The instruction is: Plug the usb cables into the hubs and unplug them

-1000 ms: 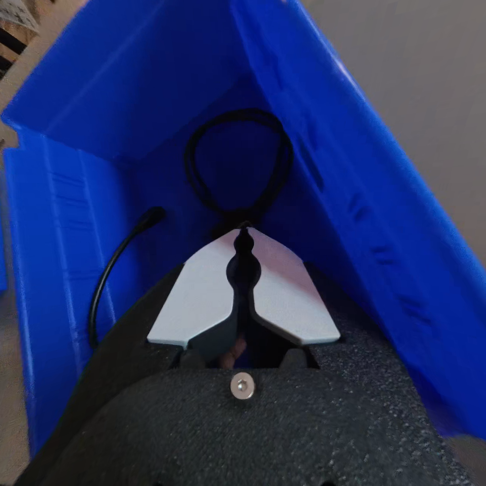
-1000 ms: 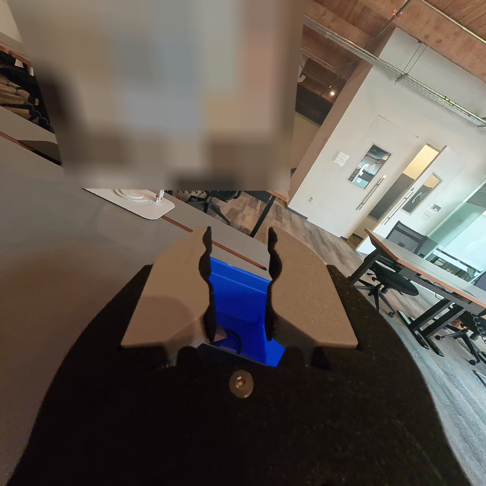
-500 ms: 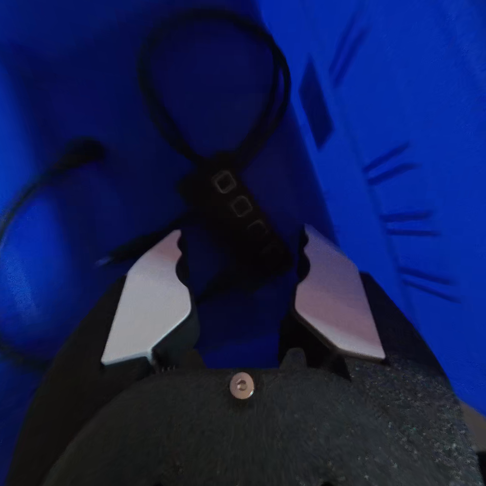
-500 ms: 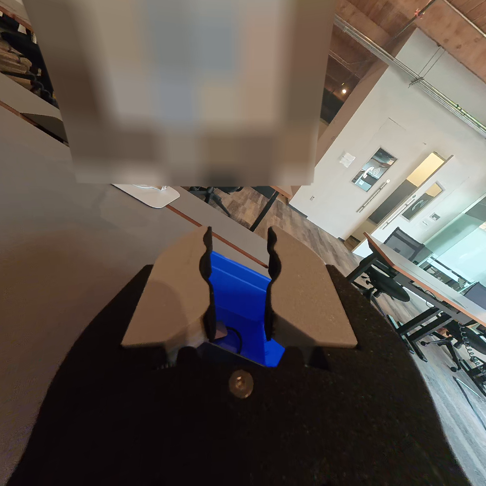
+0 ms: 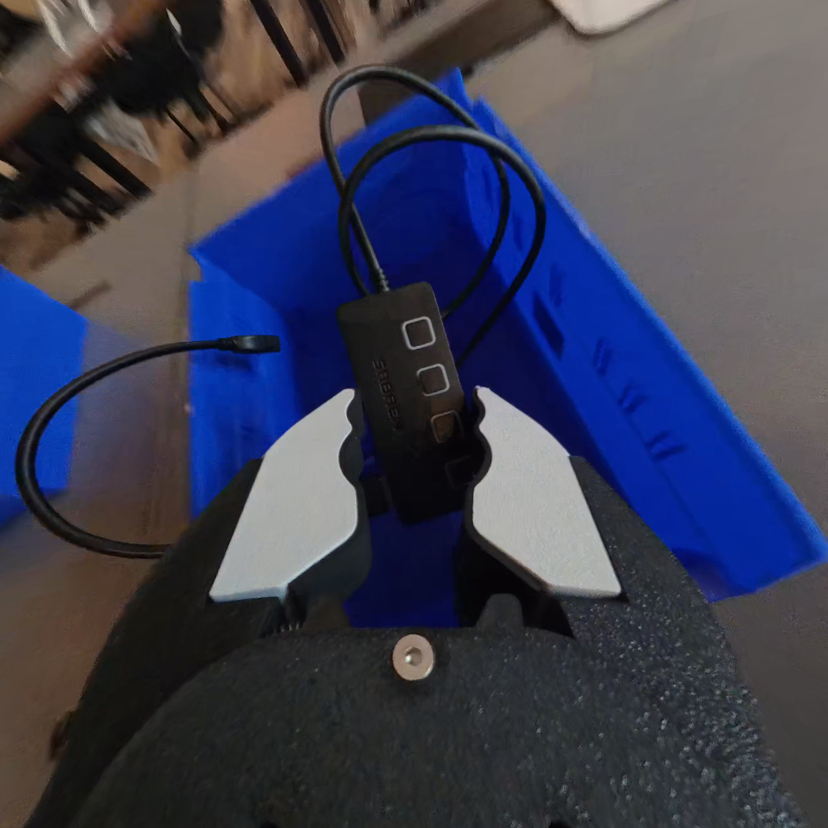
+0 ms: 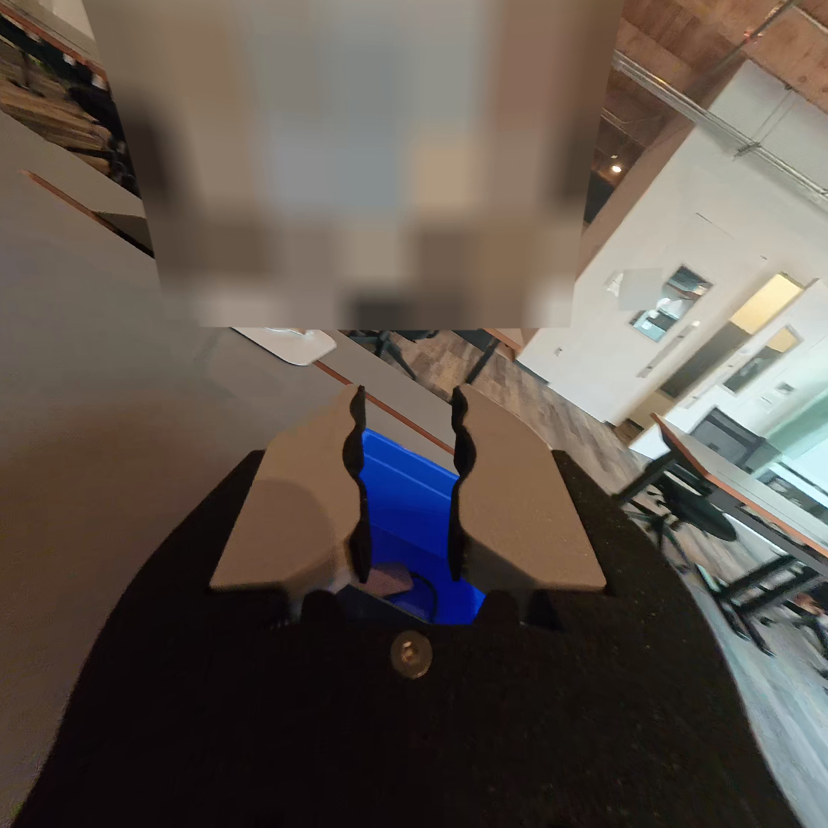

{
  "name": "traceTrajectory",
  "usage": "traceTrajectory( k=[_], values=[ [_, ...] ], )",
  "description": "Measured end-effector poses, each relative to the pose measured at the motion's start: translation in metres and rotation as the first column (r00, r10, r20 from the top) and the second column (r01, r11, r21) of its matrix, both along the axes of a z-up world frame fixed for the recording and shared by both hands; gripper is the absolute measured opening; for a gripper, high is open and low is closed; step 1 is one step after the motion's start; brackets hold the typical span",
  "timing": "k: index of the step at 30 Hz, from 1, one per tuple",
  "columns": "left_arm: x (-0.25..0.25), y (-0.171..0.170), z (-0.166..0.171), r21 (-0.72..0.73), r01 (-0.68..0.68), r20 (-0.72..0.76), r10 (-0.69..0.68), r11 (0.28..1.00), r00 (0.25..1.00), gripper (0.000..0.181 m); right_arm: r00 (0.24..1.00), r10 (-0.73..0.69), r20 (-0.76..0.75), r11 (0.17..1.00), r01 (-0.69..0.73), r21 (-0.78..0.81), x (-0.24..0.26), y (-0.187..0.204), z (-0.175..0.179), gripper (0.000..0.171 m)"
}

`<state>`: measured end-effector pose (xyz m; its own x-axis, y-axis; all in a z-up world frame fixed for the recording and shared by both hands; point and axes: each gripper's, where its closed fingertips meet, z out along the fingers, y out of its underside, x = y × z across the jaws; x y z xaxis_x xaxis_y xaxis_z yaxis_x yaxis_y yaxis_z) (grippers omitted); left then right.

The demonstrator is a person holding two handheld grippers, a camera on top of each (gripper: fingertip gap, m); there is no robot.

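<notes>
- The left gripper [image 5: 414, 396] has its two pale grey fingers [image 5: 295, 497] closed on the near end of a slim black rectangular USB hub with a row of square buttons [image 5: 405, 394]; the hub's far end sticks out forward past the fingertips, tilted slightly left.
- Half a second ago these fingers were spread wide over the hub as it lay deep in the bin; now they pinch it and it is raised clear, with the bin walls below and behind it. I judge the pickup done and the plugging step next.
- From the hub's far end its thin black attached cable [image 5: 448, 148] rises and loops twice ahead of the fingers.
- Left of the fingers a second black cable with a small plug at its tip [image 5: 251, 344] arcs through the air; its near end is hidden behind the gripper body, so what it joins to I cannot tell.
- Beyond and below lies the open blue plastic bin [image 5: 605, 358] on the grey surface [image 5: 694, 157]; another blue bin [image 5: 36, 403] sits farther left.
- The left gripper points forward and down over the bin, the background blurred by motion.
- The right gripper [image 6: 407, 394] holds nothing: its grey fingers [image 6: 295, 502] stand moderately apart. It is pitched upward toward the room, much as a second ago, with only a strip of blue bin between the fingers.
</notes>
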<state>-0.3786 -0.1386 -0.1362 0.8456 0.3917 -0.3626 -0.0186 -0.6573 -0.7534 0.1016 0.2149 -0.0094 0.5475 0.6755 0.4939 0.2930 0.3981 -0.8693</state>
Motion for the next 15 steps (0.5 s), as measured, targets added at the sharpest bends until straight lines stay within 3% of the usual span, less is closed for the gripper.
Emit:
traceTrajectory(
  k=[5, 8, 12, 15],
  values=[
    [0.034, 0.008, 0.077, 0.181, 0.135, -0.269, -0.083, 0.974, 0.959, 0.046, 0.95, 0.288, -0.12, 0.946, -0.301, -0.116, -0.049, -0.048, 0.0, 0.034],
    [0.073, 0.019, 0.117, 0.203, 0.296, -0.505, -0.159, 0.933, 0.848, 0.046, 0.843, 0.492, -0.218, 0.828, -0.53, -0.183, -0.084, -0.095, 0.0, 0.036],
    [0.131, 0.044, 0.139, 0.152, 0.433, -0.666, -0.232, 0.888, 0.709, 0.045, 0.648, 0.692, -0.319, 0.6, -0.762, -0.245, -0.122, -0.165, -0.003, 0.051],
    [0.175, 0.068, 0.131, 0.044, 0.507, -0.718, -0.326, 0.861, 0.615, 0.044, 0.58, 0.754, -0.309, 0.524, -0.814, -0.25, -0.136, -0.2, -0.005, 0.072]
  ],
)
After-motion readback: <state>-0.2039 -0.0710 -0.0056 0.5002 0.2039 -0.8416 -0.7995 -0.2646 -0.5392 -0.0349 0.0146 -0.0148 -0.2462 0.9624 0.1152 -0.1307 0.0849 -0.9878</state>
